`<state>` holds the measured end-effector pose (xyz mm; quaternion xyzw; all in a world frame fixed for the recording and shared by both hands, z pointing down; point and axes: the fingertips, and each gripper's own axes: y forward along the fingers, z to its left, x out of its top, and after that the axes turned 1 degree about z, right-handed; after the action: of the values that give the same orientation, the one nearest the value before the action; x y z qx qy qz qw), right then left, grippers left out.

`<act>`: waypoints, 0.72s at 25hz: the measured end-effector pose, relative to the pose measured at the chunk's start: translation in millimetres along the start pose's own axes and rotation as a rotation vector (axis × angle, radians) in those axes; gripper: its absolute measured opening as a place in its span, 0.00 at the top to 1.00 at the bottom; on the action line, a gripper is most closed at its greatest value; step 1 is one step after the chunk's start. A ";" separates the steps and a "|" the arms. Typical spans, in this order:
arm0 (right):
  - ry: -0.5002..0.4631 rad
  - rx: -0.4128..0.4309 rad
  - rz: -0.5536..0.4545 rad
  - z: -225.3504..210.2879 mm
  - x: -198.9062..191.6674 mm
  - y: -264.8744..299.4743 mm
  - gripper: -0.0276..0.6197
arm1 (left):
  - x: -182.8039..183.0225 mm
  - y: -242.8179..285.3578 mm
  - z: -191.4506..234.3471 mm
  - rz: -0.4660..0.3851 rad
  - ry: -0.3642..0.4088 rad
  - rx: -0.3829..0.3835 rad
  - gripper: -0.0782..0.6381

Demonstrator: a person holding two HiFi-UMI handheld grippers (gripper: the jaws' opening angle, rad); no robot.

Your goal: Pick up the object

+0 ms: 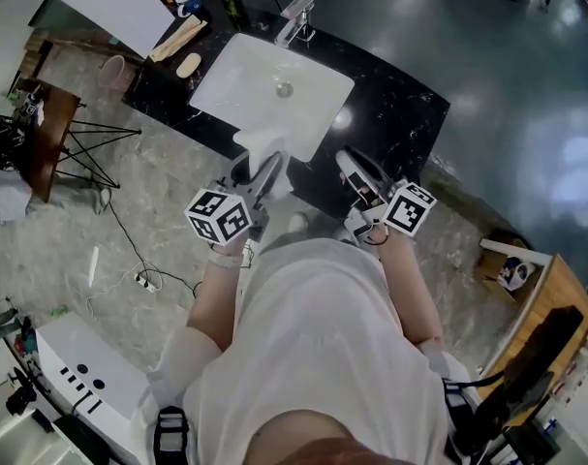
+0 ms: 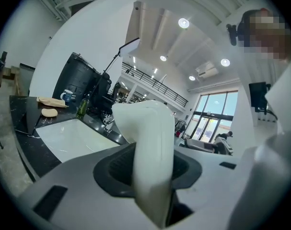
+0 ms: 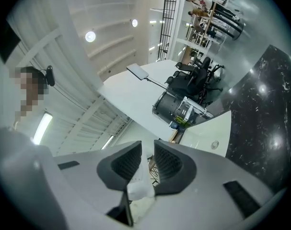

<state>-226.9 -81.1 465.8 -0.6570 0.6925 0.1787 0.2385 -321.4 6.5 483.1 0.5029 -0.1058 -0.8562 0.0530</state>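
Note:
A smooth white object [image 2: 152, 143] stands upright between the dark pads of my left gripper [image 2: 150, 174], which is shut on it. In the head view that object [image 1: 265, 153] juts out ahead of the left gripper [image 1: 258, 174], just before the counter's front edge. My right gripper [image 1: 355, 170] hovers at the same height to the right, over the counter edge. In the right gripper view its jaws [image 3: 145, 163] stand a narrow gap apart. A small white lump [image 3: 138, 189] shows low in that gap. I cannot tell whether it is pinched there or lies beyond.
A black stone counter [image 1: 390, 114] holds a white sink [image 1: 245, 80] with a chrome tap [image 1: 295, 17]. At its left end lie a wooden board [image 1: 177, 37] and a mug [image 1: 187, 1]. A tripod [image 1: 90, 148] and a power strip [image 1: 143, 281] stand on the floor to the left.

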 end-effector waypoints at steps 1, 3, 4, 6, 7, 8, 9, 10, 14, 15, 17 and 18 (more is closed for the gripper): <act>-0.001 0.002 0.000 0.2 -0.3 0.1 0.84 | -0.1 0.8 -0.3 0.000 -0.001 -0.003 0.68; -0.001 0.004 -0.005 0.2 -0.1 -0.4 0.84 | 0.2 2.3 -1.0 -0.004 -0.009 -0.012 0.68; -0.001 0.003 -0.007 0.0 0.3 -0.7 0.84 | 0.0 3.0 -1.4 -0.004 -0.015 -0.017 0.68; 0.002 0.000 -0.014 -0.7 1.3 -1.3 0.84 | -0.9 4.2 -2.3 0.000 -0.023 -0.025 0.68; 0.005 -0.002 -0.017 -1.2 1.9 -1.7 0.84 | -1.6 4.7 -3.0 0.002 -0.025 -0.028 0.68; 0.007 -0.004 -0.020 -1.7 2.4 -2.3 0.84 | -2.2 5.4 -3.9 0.005 -0.027 -0.032 0.68; 0.009 -0.006 -0.023 -2.5 2.7 -3.1 0.84 | -2.8 6.1 -5.0 0.006 -0.031 -0.036 0.68; 0.011 -0.009 -0.024 -3.6 2.8 -3.9 0.84 | -3.4 6.8 -6.2 0.006 -0.035 -0.041 0.68; 0.031 -0.014 -0.028 -8.0 1.6 -5.9 0.84 | -5.0 8.1 -9.6 0.010 -0.051 -0.053 0.68; 0.033 -0.013 -0.029 -8.2 1.7 -6.0 0.84 | -5.2 8.3 -9.8 0.012 -0.052 -0.054 0.68; 0.034 -0.010 -0.029 -7.7 2.2 -5.8 0.84 | -5.4 8.5 -10.0 0.014 -0.056 -0.054 0.68; 0.033 -0.008 -0.028 -7.4 2.4 -5.6 0.84 | -5.3 8.4 -10.0 0.014 -0.061 -0.055 0.68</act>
<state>-222.0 -87.6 470.9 -0.6705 0.6864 0.1670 0.2268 -310.3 -1.9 484.9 0.4742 -0.0871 -0.8734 0.0694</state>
